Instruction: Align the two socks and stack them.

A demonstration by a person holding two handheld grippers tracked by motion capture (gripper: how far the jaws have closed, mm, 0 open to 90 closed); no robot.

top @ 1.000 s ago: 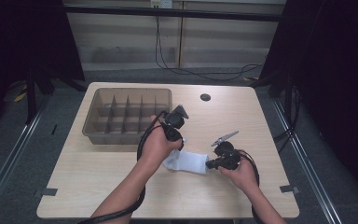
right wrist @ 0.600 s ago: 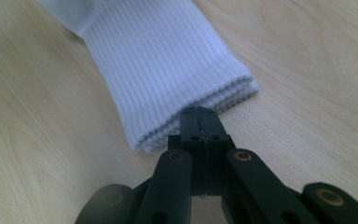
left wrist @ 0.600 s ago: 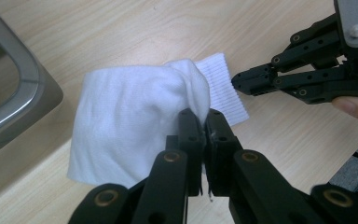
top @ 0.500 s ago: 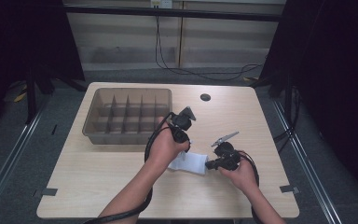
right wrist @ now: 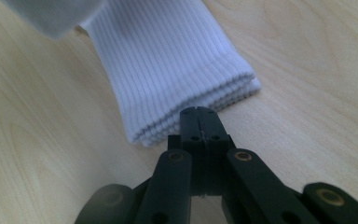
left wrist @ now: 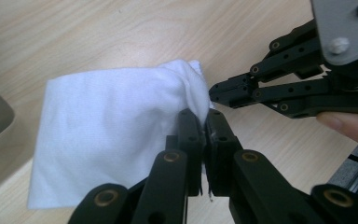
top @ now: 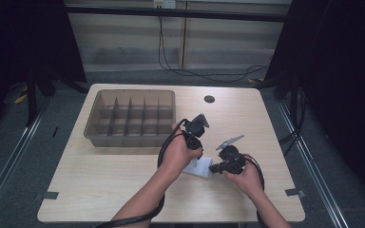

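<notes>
In the left of the high view the brown divided tray (top: 129, 118) is sitting unused, while the white sock (left wrist: 116, 135) is lying lower centre on the pale wood table (top: 100, 175). The left gripper (left wrist: 204, 122) is pinching a fold of its soft knit with jaws closed; the right gripper (right wrist: 198, 114), jaws closed too, is nipping the ribbed, layered cuff. Pulling unevenly could be slipping the thin fabric free or unfolding it.
</notes>
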